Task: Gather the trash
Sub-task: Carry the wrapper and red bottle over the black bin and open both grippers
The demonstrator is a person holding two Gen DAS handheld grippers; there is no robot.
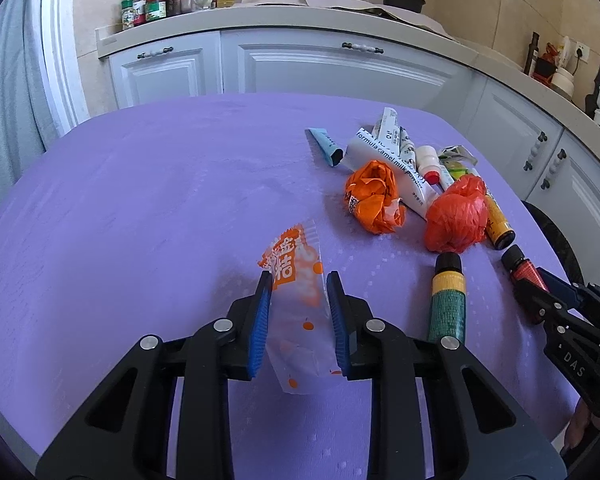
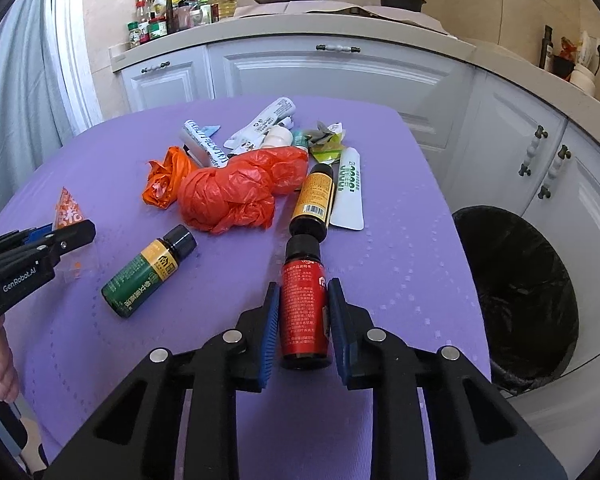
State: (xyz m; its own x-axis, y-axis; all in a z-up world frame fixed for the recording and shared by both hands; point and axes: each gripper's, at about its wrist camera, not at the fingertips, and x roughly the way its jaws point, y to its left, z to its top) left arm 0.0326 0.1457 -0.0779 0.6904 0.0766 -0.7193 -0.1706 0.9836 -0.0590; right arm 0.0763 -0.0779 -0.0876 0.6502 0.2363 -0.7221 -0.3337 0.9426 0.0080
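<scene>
On the purple table [image 1: 140,208], my left gripper [image 1: 299,276] is shut on a clear wrapper with orange print [image 1: 300,320]; both blue pads press its sides. In the right wrist view, my right gripper [image 2: 304,284] is shut on a small red bottle with a black cap [image 2: 303,312] that lies on the table. A green-and-yellow bottle [image 2: 146,272] lies between the two grippers. Beyond it sits a pile of trash: a red plastic bag [image 2: 236,192], crumpled orange packaging [image 2: 166,180], a brown bottle with an orange label [image 2: 314,200] and several tubes and sachets.
A bin lined with a black bag [image 2: 516,292] stands open off the table's right edge. White kitchen cabinets [image 2: 340,76] run behind the table, with jars, a pan and a pot on the counter. A person's hand [image 2: 0,364] holds the left gripper's handle.
</scene>
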